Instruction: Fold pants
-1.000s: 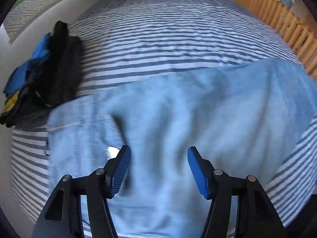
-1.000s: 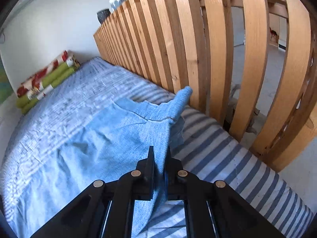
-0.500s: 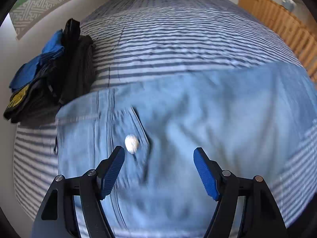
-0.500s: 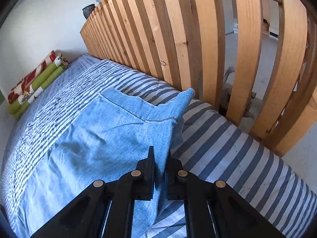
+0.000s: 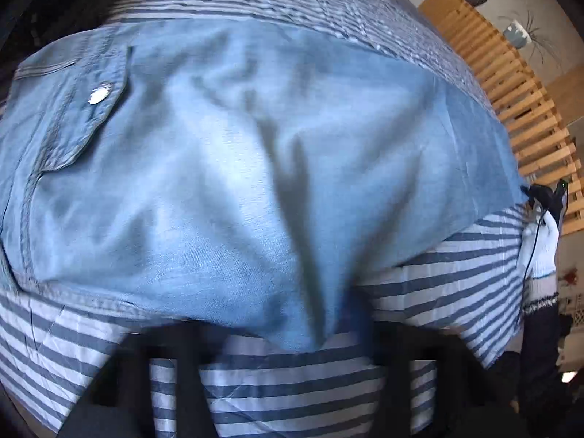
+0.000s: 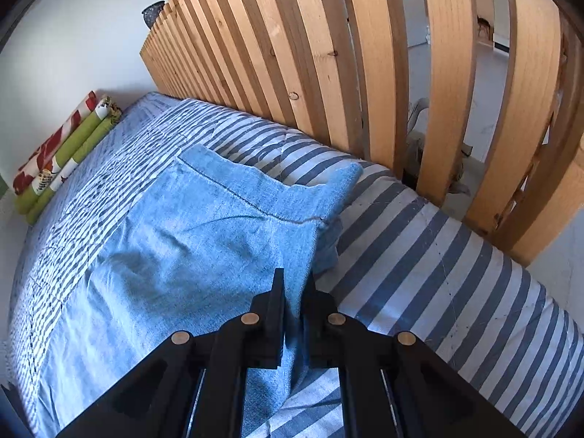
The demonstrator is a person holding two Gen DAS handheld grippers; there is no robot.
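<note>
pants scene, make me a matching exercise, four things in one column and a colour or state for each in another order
Things:
1. pants
2. right gripper
3. bedsheet
4. rolls

Colour or state:
A. blue and white stripes
B. shut on denim near the hem
C. green, with red and white
D. light blue, spread on the bed

Pairs: 1-D, 2-B, 3-A, 4-C

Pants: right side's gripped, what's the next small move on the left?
Probably finish closing the left tongs on the pants edge: they are closing, blurred, with the near hem between them, while the right tongs pinch the far end.
</note>
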